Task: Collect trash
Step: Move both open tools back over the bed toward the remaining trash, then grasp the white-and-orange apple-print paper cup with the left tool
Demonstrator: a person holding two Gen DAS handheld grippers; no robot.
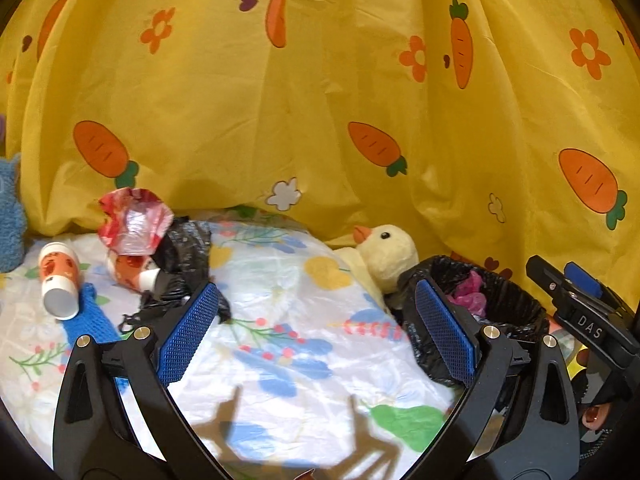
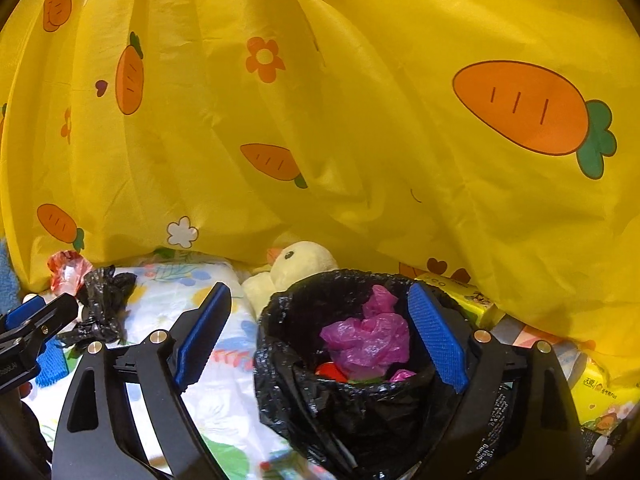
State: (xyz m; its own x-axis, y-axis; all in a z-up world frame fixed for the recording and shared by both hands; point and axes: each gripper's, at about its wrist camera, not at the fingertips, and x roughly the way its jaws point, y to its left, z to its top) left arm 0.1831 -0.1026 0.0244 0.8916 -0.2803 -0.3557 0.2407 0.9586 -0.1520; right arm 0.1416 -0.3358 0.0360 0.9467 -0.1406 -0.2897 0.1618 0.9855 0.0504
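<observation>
1. Left hand-held gripper (image 1: 316,336) is spread wide and empty; paper cups (image 1: 60,284), a crumpled wrapper (image 1: 134,220) and a black bag (image 1: 184,256) lie ahead to its left on the desk (image 1: 280,300).
2. Right hand-held gripper (image 2: 320,336) is spread and empty, with the lined bin (image 2: 360,392) holding purple plastic (image 2: 368,340) between its fingers.

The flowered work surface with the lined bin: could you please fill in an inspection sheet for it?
Surface: white plastic sheet with flower print, creased.
Job's things: bin lined with a black bag holds crumpled purple plastic; two orange-and-white paper cups on their sides, crumpled red-and-silver wrapper and loose black plastic bag lie outside it.
Clutter: cream plush duck, blue knitted piece, yellow tissue packs.
Grippers: left hand-held gripper open, empty; right hand-held gripper open over the bin.
Cables: nothing seen.
Surroundings: yellow carrot-print curtain behind.
</observation>
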